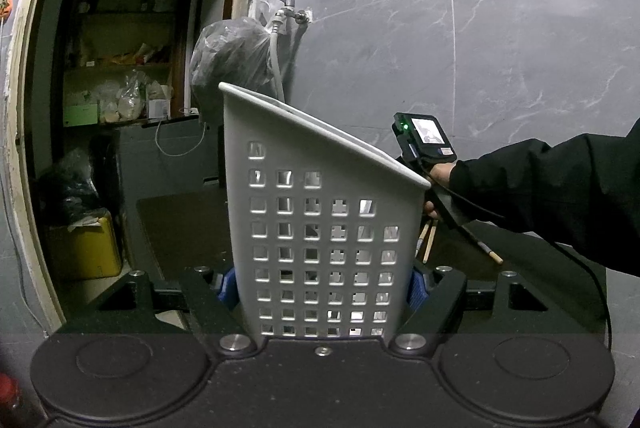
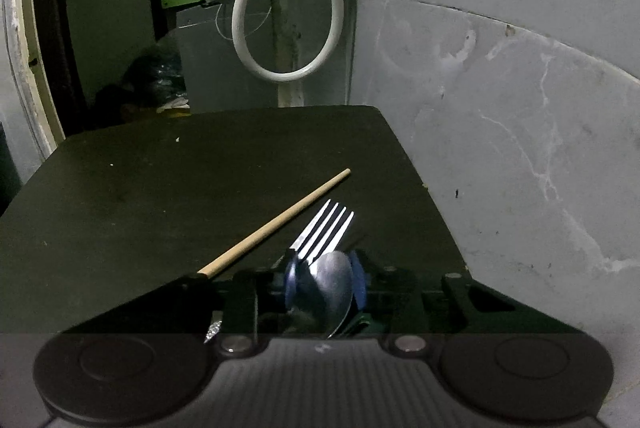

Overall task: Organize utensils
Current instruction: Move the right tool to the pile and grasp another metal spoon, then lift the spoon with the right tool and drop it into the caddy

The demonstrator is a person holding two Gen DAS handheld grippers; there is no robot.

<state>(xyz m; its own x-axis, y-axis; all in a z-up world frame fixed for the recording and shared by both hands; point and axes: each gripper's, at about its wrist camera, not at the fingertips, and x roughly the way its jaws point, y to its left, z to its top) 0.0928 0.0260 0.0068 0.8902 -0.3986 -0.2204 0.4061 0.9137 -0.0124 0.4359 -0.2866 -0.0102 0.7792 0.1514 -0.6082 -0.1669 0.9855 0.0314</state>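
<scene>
We see a dark table (image 2: 200, 187) against a grey marbled wall (image 1: 480, 27). On it stands a white perforated basket (image 1: 320, 228), gripped low down by our left gripper (image 1: 322, 288), whose blue pads press its two sides. Our right gripper (image 2: 325, 286), carried on a black sleeve (image 1: 560, 187), has its fingers drawn narrow around a spoon (image 2: 334, 280) and a fork (image 2: 324, 232), the spoon bowl between the blue pads and the tines jutting forward. A wooden chopstick (image 2: 280, 220) lies just left of the fork on the table.
</scene>
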